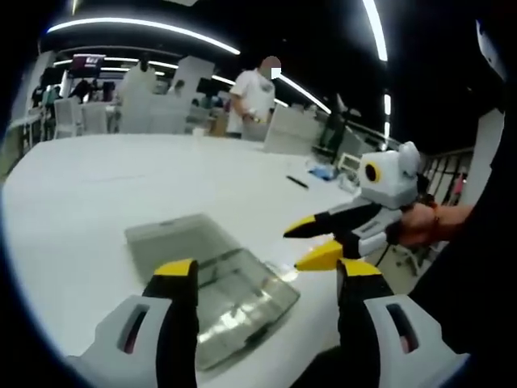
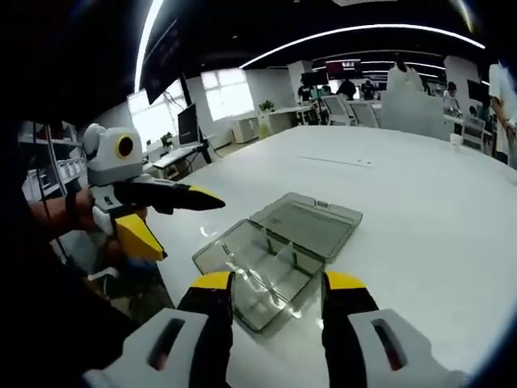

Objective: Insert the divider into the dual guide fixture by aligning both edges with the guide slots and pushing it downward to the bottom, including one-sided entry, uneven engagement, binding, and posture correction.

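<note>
One clear plastic box [image 2: 279,257] lies on the white tabletop [image 2: 420,210] with its hinged lid [image 2: 311,222] folded flat open behind it. In the right gripper view, thin dividers [image 2: 279,263] stand upright inside the tray; how many there are, and whether each is seated to the bottom, is hard to make out through the transparent walls. In the left gripper view the same box [image 1: 230,295] sits at about 6 o'clock, its near side partly hidden behind the left tool [image 1: 266,279], and its inner partitions blur into reflections.

Two tools show. The left tool has its jaws spread wide with nothing between them; in the right gripper view it appears at 9 o'clock [image 2: 174,214], clear of the box. The right tool [image 2: 279,283] also stands wide and empty, just short of the box; in the left gripper view it sits at 3 o'clock [image 1: 311,242], held by a hand [image 1: 420,226].

A dark pen-like item [image 1: 297,183] lies farther back on the tabletop. One person [image 1: 254,101] stands beyond its far edge, among desks and monitors.
</note>
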Demonstrator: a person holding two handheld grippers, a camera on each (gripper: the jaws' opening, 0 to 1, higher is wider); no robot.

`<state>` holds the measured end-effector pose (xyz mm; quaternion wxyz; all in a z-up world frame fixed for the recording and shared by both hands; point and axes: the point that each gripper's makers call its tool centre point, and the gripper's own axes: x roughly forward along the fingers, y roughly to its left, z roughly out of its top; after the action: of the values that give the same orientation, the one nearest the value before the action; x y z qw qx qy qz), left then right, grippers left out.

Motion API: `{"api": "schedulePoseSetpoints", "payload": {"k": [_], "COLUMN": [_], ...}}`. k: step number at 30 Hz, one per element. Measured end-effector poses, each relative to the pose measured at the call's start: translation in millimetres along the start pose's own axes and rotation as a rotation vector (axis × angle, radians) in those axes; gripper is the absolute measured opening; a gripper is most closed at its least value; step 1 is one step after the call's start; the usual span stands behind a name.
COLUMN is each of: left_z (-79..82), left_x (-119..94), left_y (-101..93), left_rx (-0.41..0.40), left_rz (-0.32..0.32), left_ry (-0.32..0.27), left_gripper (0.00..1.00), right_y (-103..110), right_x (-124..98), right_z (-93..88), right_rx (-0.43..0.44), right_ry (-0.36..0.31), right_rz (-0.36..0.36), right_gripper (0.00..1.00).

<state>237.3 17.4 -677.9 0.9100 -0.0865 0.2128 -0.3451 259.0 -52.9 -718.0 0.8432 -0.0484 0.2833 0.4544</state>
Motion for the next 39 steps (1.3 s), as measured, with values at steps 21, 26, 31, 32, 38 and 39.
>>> {"api": "schedulePoseSetpoints", "payload": {"k": [21, 26, 31, 32, 38, 39], "left_z": [3.8, 1.4, 3.6, 4.6, 5.3, 5.1], "left_x": [59, 72, 83, 85, 96, 97], "left_y": [-46.3, -57.3, -63.8, -65.0, -67.8, -68.2], "left_rx": [0.009, 0.022, 0.023, 0.027, 0.027, 0.028], "left_rz": [-0.076, -0.106, -0.122, -0.125, -0.140, -0.142], "left_ry": [0.010, 0.039, 0.049, 0.048, 0.054, 0.056], "left_gripper": [0.70, 0.70, 0.70, 0.70, 0.70, 0.70], "right_y": [-65, -86, -103, -106, -118, -119], "right_x": [-53, -66, -76, -78, -81, -80], "right_z": [-35.8, -46.5, -59.9, -61.7, -69.0, -69.4], "right_rx": [0.077, 0.098, 0.141, 0.146, 0.172, 0.175], "right_ry": [0.032, 0.039, 0.047, 0.047, 0.062, 0.062], "right_rz": [-0.118, -0.157, -0.196, -0.200, -0.217, -0.217], "right_gripper": [0.46, 0.46, 0.45, 0.45, 0.47, 0.47]}}
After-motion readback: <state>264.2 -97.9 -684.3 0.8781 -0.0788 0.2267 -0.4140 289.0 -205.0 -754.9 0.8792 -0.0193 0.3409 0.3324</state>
